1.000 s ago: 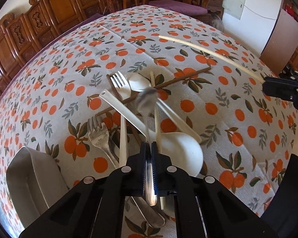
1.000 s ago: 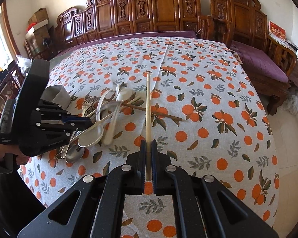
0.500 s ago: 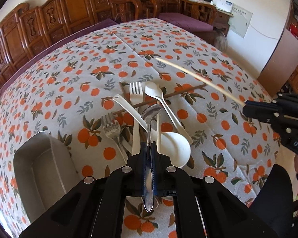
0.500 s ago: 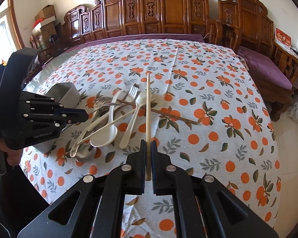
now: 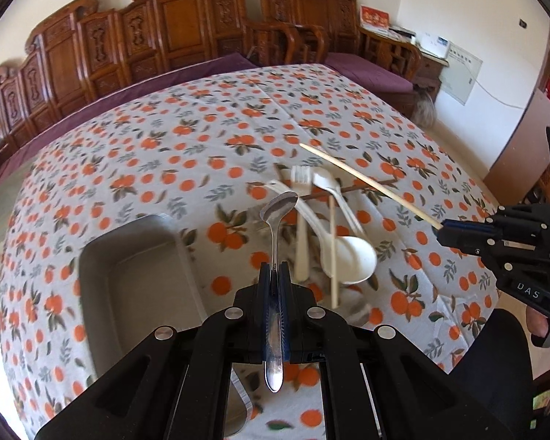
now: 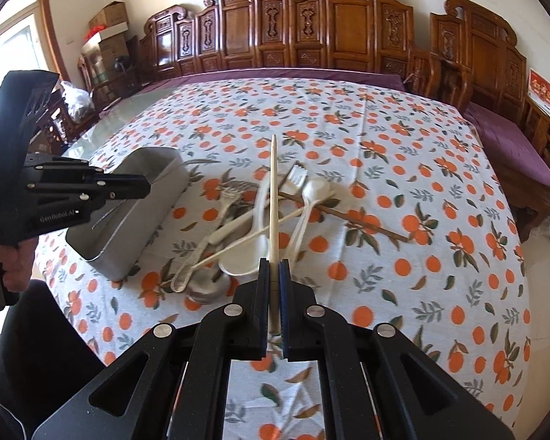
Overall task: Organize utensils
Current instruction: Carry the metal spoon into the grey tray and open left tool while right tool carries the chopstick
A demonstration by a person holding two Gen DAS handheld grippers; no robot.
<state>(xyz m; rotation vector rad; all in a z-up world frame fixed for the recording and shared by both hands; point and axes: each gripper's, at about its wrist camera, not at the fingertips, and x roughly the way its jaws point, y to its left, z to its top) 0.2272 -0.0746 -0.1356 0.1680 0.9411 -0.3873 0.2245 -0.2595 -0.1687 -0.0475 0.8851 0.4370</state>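
Above the orange-print tablecloth (image 6: 403, 168), I now have a utensil in each tool. My left gripper (image 5: 274, 269) is clamped narrow on the handle of a metal spoon (image 5: 277, 216), which a second ago was just coming off the heap and now hangs clear of it, bowl forward. The view has swung across so that the grey metal tray (image 5: 135, 275) fills the space just left of the spoon. My right gripper (image 6: 274, 267) is pinched tight on a pale chopstick (image 6: 272, 198), its tip out over the pile; that hand has drifted only a little. The rest of the utensil pile (image 6: 253, 216) lies beside the tray: white plastic forks and spoons, a white ladle, a metal fork, a second pale chopstick and a dark one crossed beneath. I judge the spoon's pickup done and its carry to the tray under way; the tray looks empty as far as I can see into it. The chopstick would follow, and most of the sorting is still ahead.
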